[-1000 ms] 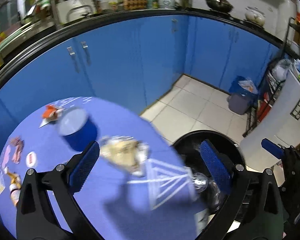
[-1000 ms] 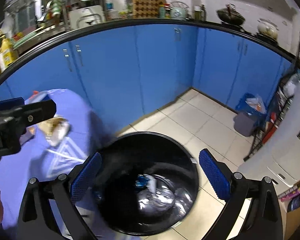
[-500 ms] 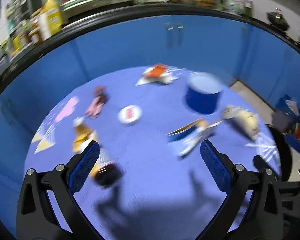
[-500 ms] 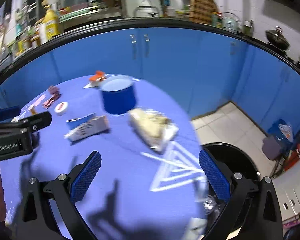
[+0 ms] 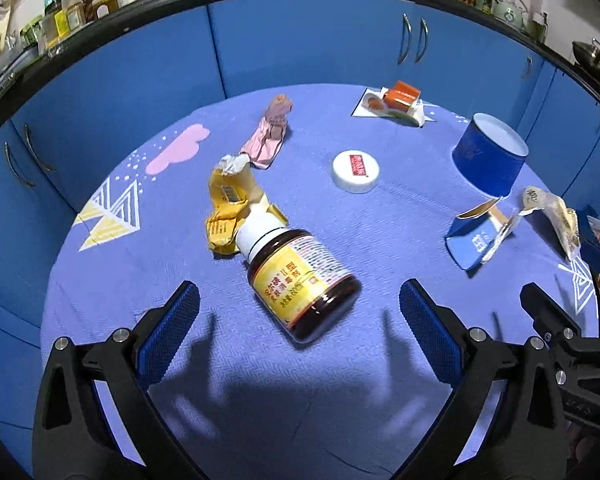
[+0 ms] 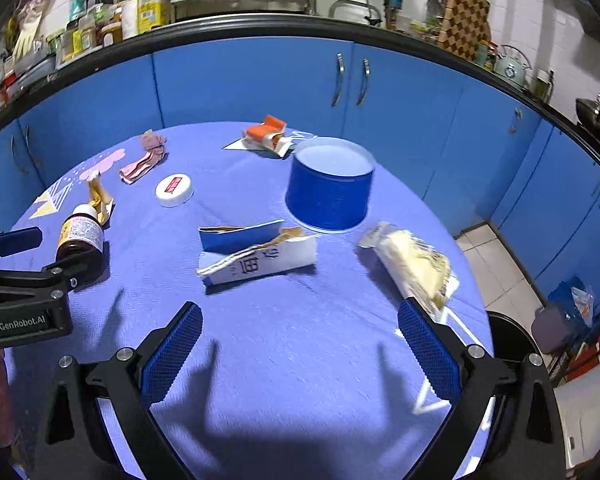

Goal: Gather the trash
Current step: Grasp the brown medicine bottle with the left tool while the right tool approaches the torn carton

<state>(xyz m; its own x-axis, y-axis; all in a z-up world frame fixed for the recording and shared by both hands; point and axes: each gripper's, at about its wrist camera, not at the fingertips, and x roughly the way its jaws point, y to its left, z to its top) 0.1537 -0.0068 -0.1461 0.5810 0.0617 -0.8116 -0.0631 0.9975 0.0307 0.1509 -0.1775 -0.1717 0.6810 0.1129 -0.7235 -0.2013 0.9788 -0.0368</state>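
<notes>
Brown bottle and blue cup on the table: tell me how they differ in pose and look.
The brown bottle lies on its side, while the blue cup stands upside down, wide end on the cloth. The brown bottle is dark and glossy with a yellow label and a white cap; the blue cup is plain matte blue with a pale base on top. The blue cup looks wider than the brown bottle. Both rest on the purple tablecloth, ungrasped.

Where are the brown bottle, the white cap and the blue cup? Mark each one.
brown bottle point(image 5: 300, 280), left wrist view, on its yellow label.
white cap point(image 5: 356, 171), left wrist view, on its red-printed top.
blue cup point(image 6: 328, 196), right wrist view, on its side wall.
</notes>
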